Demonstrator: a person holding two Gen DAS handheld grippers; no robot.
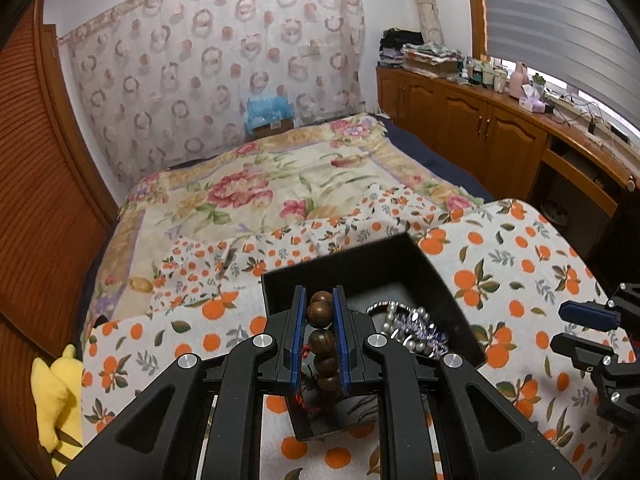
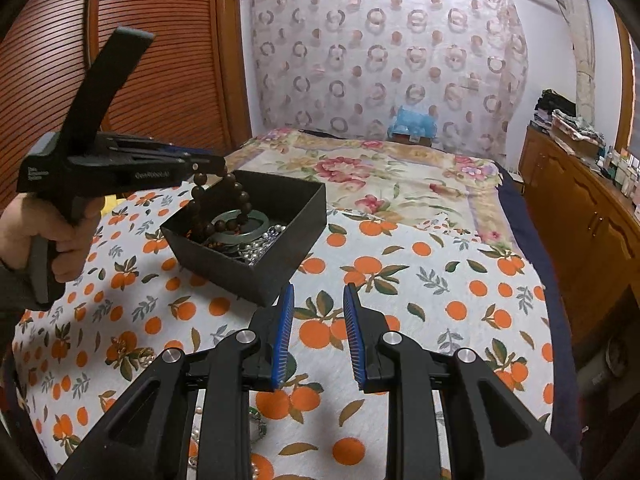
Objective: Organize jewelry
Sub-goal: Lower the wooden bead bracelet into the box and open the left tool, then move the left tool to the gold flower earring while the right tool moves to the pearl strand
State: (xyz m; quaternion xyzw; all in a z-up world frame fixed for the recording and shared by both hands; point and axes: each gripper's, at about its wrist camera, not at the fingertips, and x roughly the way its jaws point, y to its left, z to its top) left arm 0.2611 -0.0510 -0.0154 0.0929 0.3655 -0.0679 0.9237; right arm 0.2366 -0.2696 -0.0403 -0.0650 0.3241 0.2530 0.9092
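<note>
- Our left gripper (image 1: 320,320) is clamped on a brown wooden bead bracelet (image 1: 321,340), its blue pads pressing the beads from both sides, over the near part of the black box (image 1: 360,256).
- Inside the box, to the right of the beads, we see a pearl strand (image 1: 394,320) and a purple sparkly piece (image 1: 424,328).
- The box sits on an orange-print cloth (image 1: 520,280).
- Our right gripper (image 1: 576,328) shows at the right edge, apart from the box, nothing between its fingers.
- Far behind lies a floral blanket (image 1: 280,176).
</note>
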